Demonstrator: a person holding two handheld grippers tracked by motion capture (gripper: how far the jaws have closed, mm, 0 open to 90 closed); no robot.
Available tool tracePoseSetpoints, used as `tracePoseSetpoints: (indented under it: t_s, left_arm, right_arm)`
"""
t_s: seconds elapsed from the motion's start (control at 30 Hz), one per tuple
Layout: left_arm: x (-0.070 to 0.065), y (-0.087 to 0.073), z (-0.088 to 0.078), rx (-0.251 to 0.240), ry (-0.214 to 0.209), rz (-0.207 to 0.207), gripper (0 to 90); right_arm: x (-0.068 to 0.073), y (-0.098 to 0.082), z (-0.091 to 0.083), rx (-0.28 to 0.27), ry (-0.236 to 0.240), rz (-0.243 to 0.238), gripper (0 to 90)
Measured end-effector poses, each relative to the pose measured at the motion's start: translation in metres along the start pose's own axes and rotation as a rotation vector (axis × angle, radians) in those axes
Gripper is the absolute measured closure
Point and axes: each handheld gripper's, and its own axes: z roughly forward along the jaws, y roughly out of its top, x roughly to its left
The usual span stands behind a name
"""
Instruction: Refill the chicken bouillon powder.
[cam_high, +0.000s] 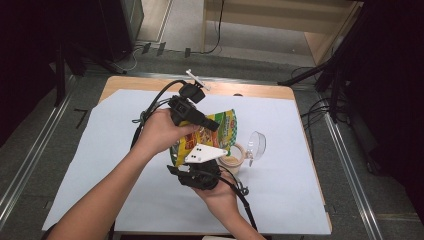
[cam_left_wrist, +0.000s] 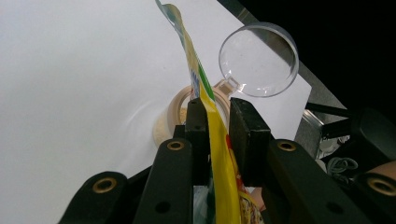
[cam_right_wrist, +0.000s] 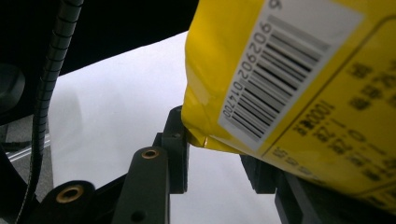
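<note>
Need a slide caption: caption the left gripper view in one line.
Left gripper pinches a yellow snack bag above an open jar with its clear lid flipped up.

Looks like a lab or recording studio: white-sheeted worktop (cam_high: 100, 165), floor rails (cam_high: 30, 150) at frame left, black stands (cam_high: 320, 70) and cables (cam_high: 320, 107) upper right.

Yellow packet (cam_right_wrist: 299, 88) cut off at right gripper view's top and right edges, hiding the gripper's right jaw. Printed text blurred. Jar (cam_high: 234, 161) partly hidden behind grey plate (cam_high: 202, 153).
</note>
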Motion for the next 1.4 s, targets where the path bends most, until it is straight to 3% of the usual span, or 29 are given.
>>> tracePoseSetpoints:
  t_s: [0.53,0.77,0.97,1.4]
  left_arm:
    - [-0.001,0.0,0.005,0.013,-0.002,-0.006,78.6]
    - [-0.004,0.002,0.001,-0.003,0.0,-0.001,78.6]
    - [-0.003,0.004,0.006,0.02,-0.002,-0.002,78.7]
    - [-0.003,0.008,0.01,0.032,-0.02,-0.008,78.7]
  right_arm:
    - [-0.002,-0.004,-0.003,0.009,0.003,0.006,66.5]
    - [-0.002,-0.001,-0.006,0.006,-0.01,-0.027,66.4]
    - [-0.002,-0.002,-0.006,0.001,0.003,0.007,66.4]
    - [-0.001,-0.004,-0.008,-0.011,-0.005,0.019,66.2]
